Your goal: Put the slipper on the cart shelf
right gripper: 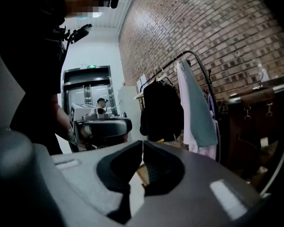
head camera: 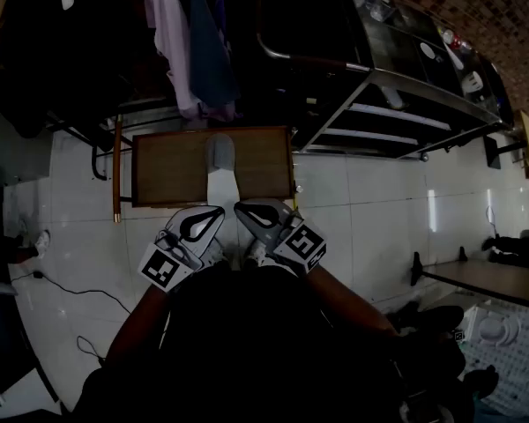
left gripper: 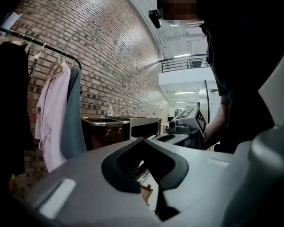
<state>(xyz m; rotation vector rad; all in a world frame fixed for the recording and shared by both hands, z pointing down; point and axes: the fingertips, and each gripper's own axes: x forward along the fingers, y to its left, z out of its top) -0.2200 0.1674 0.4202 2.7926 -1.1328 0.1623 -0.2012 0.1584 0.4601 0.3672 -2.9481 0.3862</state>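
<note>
1. The left tool (head camera: 213,212) and right tool (head camera: 244,208) are held side by side close to the person's body, tips pointing forward. Each gripper view shows its jaws pressed together with nothing between them.
2. The slipper (head camera: 220,167) lies just beyond the two tips, almost centred between them. It runs lengthwise away from the person on the brown table (head camera: 163,170), and its pale near end reaches the table's near edge.
3. Risk at the pick: either tool must spread its jaws before it reaches the slipper. Tips that arrive pressed together would likely shove the slipper along the table instead of catching it.
4. The slipper is low and probably soft, so a bite on its thin edge alone could slip loose during the carry.
5. With both tools so near each other and the slipper, they could knock together if both reach in.
6. The cart (head camera: 335,25) stands further off to the right, its shelf (head camera: 397,115) set under a dark top. A hasty swing could clip the frame, or leave the slipper hanging off the shelf's edge.
</note>
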